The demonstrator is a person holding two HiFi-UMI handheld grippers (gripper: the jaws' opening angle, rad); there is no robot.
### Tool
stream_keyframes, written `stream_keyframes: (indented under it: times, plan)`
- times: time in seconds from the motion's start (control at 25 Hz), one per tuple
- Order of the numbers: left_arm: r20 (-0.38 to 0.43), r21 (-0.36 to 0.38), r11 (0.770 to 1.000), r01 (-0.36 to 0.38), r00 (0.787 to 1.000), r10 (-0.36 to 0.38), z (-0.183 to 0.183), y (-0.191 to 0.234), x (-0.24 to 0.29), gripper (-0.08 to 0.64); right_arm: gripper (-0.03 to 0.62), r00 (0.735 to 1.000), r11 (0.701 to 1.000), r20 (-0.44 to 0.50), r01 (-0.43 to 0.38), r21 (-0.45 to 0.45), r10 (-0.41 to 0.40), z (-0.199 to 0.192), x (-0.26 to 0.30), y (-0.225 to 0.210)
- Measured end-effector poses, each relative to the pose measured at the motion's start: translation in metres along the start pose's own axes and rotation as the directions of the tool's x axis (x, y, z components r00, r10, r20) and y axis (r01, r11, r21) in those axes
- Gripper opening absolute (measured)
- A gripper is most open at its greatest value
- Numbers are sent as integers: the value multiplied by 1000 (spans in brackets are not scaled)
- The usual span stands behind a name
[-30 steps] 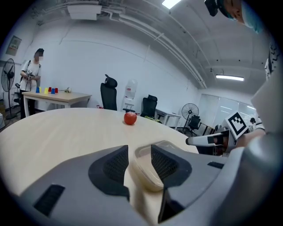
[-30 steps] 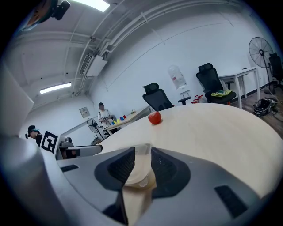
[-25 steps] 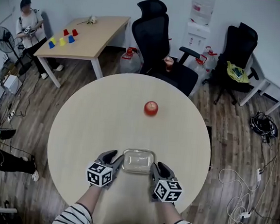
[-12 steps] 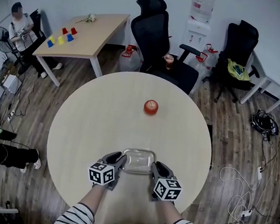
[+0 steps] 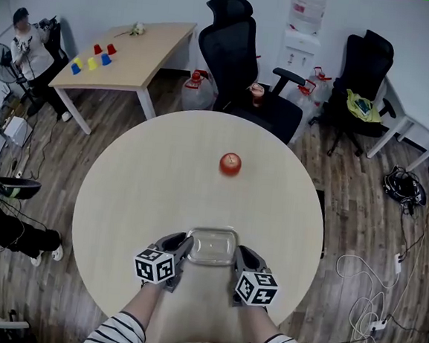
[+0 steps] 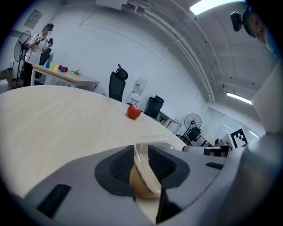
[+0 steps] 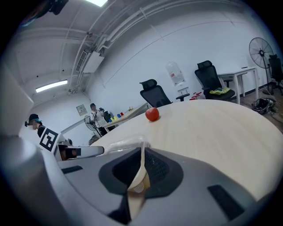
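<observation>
Clear rectangular plastic container (image 5: 211,247) by near edge of round pale wooden surface (image 5: 138,190), left gripper (image 5: 181,246) jaws pinching its left rim, right gripper (image 5: 241,257) jaws pinching its right rim, small red round fruit (image 5: 230,163) well beyond.

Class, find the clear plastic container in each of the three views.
Head view: clear container, low centre.
Left gripper view: bottom centre, clamped in the left hand-held gripper.
Right gripper view: bottom centre, edge-on in the right hand-held gripper.
Shared landmark: the red fruit beyond it.
</observation>
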State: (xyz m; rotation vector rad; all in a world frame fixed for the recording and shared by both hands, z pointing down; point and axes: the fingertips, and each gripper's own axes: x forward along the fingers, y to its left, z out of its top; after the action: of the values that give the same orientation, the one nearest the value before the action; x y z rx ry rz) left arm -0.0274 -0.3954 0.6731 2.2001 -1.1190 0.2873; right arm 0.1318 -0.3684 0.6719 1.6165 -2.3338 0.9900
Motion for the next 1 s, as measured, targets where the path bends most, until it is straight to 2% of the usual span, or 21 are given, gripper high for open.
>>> stream_keyframes:
  times: [0.48,1.0]
  plan:
    - [61,0,1000,19,998,-18,18,-12,-24,92,43,999,1000,51,8,15,-9,7,-18,16]
    - [134,24,996,89,987,-92,26,-52,-79,86,43,987,999,157,11,33,-16,14,-83,52]
